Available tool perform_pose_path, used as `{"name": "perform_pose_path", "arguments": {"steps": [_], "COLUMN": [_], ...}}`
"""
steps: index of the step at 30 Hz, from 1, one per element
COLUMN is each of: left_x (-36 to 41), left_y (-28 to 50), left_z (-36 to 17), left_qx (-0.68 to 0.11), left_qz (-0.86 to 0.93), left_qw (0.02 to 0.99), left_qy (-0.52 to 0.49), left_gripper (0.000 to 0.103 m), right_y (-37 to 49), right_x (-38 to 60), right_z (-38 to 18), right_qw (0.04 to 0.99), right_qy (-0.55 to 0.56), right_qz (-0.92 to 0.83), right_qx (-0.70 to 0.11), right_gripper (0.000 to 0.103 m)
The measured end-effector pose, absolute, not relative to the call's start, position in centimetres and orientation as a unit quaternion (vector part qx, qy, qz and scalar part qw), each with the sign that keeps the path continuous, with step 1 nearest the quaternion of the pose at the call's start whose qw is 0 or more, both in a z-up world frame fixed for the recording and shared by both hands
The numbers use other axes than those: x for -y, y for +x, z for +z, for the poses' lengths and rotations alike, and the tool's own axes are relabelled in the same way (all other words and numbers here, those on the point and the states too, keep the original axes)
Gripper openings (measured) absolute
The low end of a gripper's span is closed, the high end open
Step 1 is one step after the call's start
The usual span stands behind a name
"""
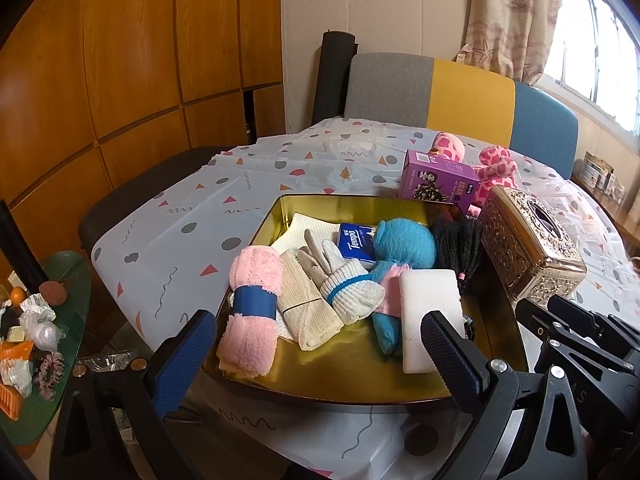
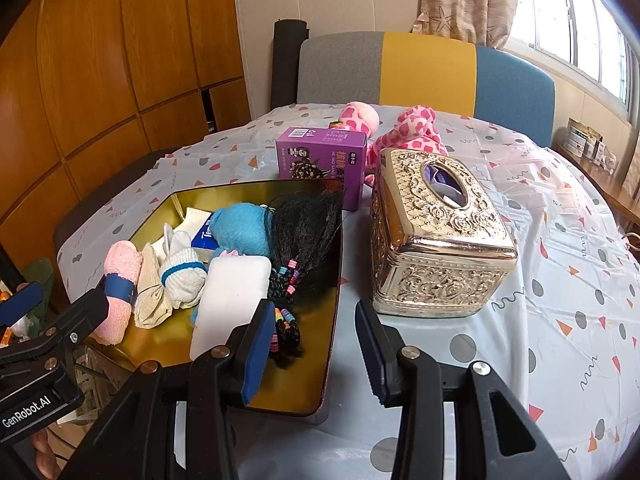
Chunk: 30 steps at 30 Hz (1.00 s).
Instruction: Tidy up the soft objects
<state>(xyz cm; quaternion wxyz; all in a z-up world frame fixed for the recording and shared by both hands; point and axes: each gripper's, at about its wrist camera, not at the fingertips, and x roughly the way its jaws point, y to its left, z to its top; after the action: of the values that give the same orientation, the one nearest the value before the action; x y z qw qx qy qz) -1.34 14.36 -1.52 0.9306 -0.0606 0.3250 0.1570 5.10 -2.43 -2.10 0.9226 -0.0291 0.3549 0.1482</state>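
Note:
A gold tray sits on the table and holds a rolled pink towel, a cream cloth, a white glove, a blue plush toy, a white sponge, a black braided wig and a Tempo tissue pack. A pink spotted plush lies behind the tray on the table. My left gripper is open and empty over the tray's near edge. My right gripper is open and empty above the tray's right rim.
An ornate gold tissue box stands right of the tray. A purple carton stands behind the tray. A chair is at the far side. A green side table with clutter is at the left.

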Motion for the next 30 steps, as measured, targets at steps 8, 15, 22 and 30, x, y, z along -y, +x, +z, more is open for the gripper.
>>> {"name": "perform_pose_path", "arguments": {"steps": [8,15,22,30], "left_x": [-14.31,-14.21,-14.05,-14.03], "left_y": [-1.25,-1.21,-1.22,-1.25], "left_z": [-1.51,-1.51,-1.52,-1.5], "left_qx": [-0.326,-0.327,-0.328,-0.329], "left_qz": [0.155,0.154,0.154,0.153], "left_qw": [0.931,0.931,0.93,0.93], "left_qy": [-0.059,-0.058,-0.057,-0.056], "left_gripper": [0.103,0.103,0.103,0.103], "right_y": [5.17,5.16,5.2,5.25], "right_x": [2.53,2.59,2.73,2.71], "right_z": [-2.08,-2.08,-1.94,-2.0], "right_qw": [0.923,0.923,0.924,0.923], "right_qy": [-0.027,-0.027,-0.024,-0.024], "right_qz": [0.146,0.147,0.144,0.143], "right_qx": [-0.356,-0.355,-0.355,-0.355], "right_gripper": [0.042,0.042,0.042,0.042]}}
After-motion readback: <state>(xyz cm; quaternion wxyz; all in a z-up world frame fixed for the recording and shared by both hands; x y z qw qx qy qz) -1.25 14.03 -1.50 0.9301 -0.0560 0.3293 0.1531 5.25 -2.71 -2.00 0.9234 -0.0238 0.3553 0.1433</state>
